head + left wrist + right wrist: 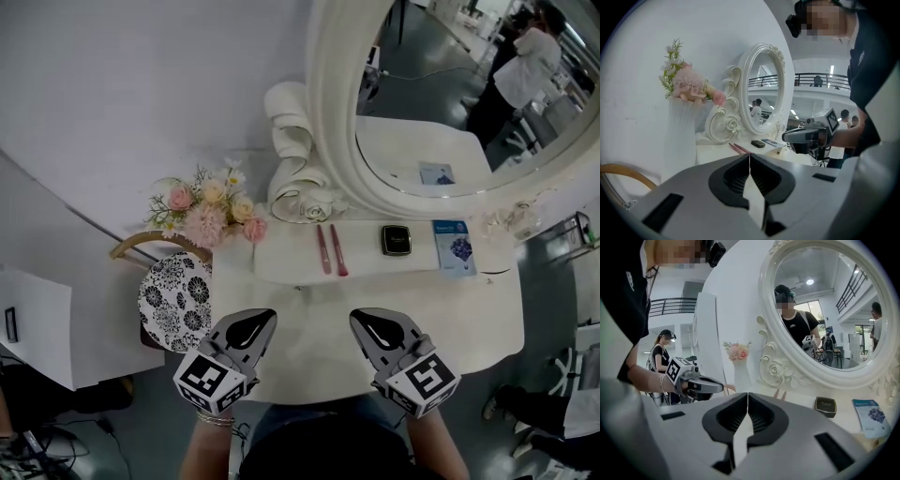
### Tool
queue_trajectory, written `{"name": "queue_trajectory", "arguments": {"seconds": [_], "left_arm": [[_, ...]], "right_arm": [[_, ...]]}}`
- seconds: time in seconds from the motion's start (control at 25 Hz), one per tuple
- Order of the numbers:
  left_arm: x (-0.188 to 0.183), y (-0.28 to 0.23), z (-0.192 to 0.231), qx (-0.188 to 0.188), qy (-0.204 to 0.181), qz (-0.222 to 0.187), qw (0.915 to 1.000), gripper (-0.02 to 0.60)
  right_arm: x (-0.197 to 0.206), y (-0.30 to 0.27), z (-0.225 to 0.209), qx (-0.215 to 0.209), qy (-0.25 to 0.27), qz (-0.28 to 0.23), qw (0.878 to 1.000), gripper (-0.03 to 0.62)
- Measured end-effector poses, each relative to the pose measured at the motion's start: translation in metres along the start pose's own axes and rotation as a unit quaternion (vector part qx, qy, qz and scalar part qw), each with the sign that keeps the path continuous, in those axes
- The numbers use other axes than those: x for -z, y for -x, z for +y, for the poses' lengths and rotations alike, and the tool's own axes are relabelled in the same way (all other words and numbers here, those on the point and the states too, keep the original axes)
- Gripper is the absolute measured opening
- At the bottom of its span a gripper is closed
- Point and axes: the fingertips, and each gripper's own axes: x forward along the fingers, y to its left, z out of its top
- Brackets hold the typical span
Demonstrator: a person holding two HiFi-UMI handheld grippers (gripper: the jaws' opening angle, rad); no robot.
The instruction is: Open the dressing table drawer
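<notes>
Head view looks down on two tools held side by side over the near edge of the white tabletop (309, 361). The left tool (265, 319) has its two jaws pressed tight together with nothing between them. The right tool (361, 321) is the same, closed up and holding nothing. They are apart from each other, and both point toward the mirror. The drawer of the dressing table does not show; the front edge of the tabletop and the person's body cover the part below it. Just left of the tabletop is a round pad (173, 300) with black and white flowers on it. Farther back, on a raised white shelf (281, 258), lie two pink sticks (330, 249) side by side, then a small black box (396, 240), then a blue booklet (455, 247). Near the shelf's left end is a bunch of pink and cream flowers (208, 214). Behind it all stands a big oval mirror (441, 103) in a curly white frame.
</notes>
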Motion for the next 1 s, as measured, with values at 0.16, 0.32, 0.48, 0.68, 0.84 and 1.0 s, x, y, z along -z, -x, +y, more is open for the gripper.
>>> {"name": "queue_trajectory", "arguments": {"seconds": [0.16, 0.32, 0.48, 0.68, 0.84, 1.0], "left_arm": [[0.010, -0.006, 0.003, -0.003, 0.007, 0.011, 0.9999, 0.020], [0.017, -0.012, 0.003, -0.008, 0.010, 0.022, 0.9997, 0.020], [0.022, -0.020, 0.003, -0.015, 0.021, 0.028, 0.9993, 0.020], [0.027, -0.032, 0.004, -0.022, 0.024, 0.039, 0.9987, 0.020], [0.037, -0.041, 0.007, -0.026, 0.035, 0.048, 0.9979, 0.020], [0.048, -0.051, 0.010, -0.032, 0.049, 0.054, 0.9968, 0.020]], "right_arm": [[0.001, -0.005, 0.000, -0.011, 0.002, 0.005, 1.000, 0.020], [0.000, -0.009, -0.002, -0.017, 0.004, 0.017, 1.000, 0.020], [0.005, -0.014, -0.006, -0.042, 0.006, 0.021, 0.999, 0.020], [0.006, -0.026, -0.008, -0.062, 0.004, 0.040, 0.997, 0.020], [0.014, -0.034, -0.004, -0.096, 0.005, 0.044, 0.994, 0.020], [0.021, -0.041, -0.005, -0.114, 0.002, 0.051, 0.992, 0.020]]}}
